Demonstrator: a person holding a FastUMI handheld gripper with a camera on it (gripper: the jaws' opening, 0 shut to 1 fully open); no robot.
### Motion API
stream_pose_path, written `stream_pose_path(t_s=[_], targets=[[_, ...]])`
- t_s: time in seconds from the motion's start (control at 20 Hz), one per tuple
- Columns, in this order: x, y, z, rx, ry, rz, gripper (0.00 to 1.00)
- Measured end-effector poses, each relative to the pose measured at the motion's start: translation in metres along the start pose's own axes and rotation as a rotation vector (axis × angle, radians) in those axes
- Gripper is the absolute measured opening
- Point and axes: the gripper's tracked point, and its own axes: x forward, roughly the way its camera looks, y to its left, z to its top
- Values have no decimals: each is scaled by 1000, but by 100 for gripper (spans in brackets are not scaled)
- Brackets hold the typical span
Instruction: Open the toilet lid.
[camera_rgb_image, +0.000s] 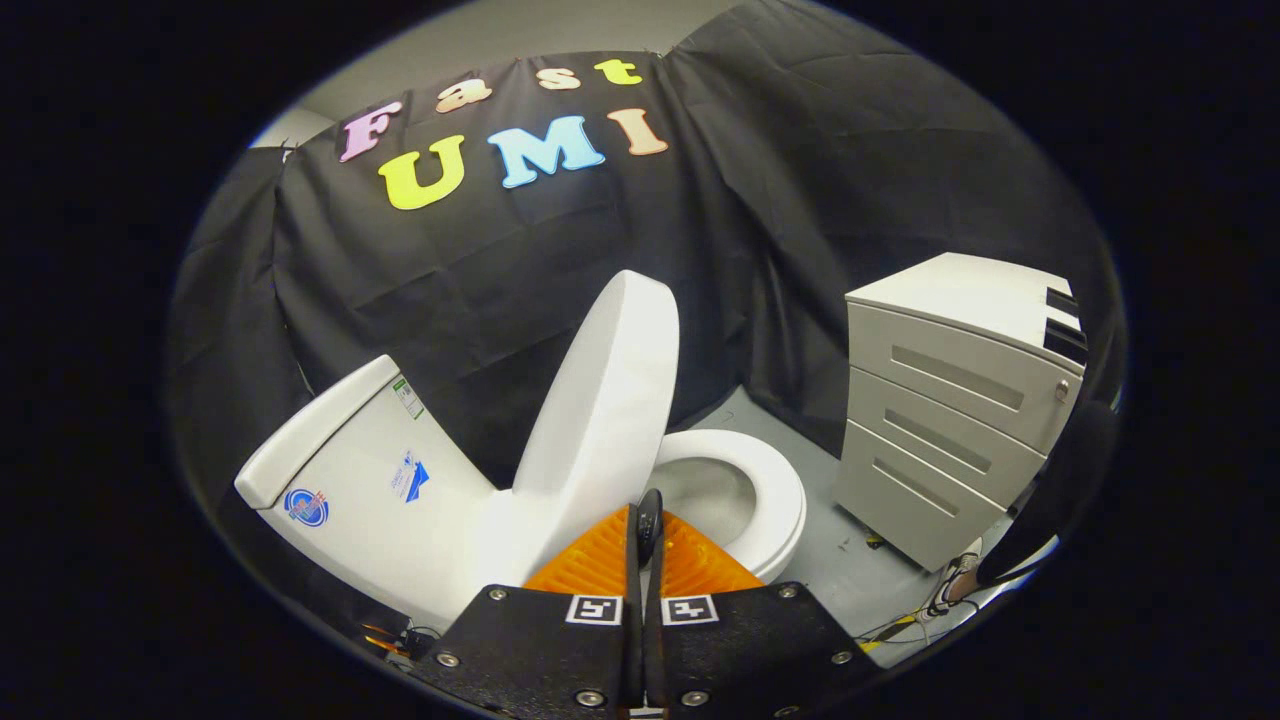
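The white toilet lid stands raised, nearly upright, leaning back toward the tank. To the right of the lid, the seat ring and the open bowl lie exposed. My gripper is shut, its two orange fingers pressed together with nothing between them. The fingertips sit just in front of the lid's lower edge, by the near rim of the bowl. I cannot tell whether they touch the lid.
A grey three-drawer cabinet stands on the floor to the right of the toilet. A dark curved object is in front of the cabinet's near corner. Loose cables lie on the grey floor below it.
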Motion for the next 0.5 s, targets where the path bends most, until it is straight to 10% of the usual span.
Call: stream_pose_path(t_s=[0.5], targets=[[-20, 51, 16, -179, -72, 16, 0]])
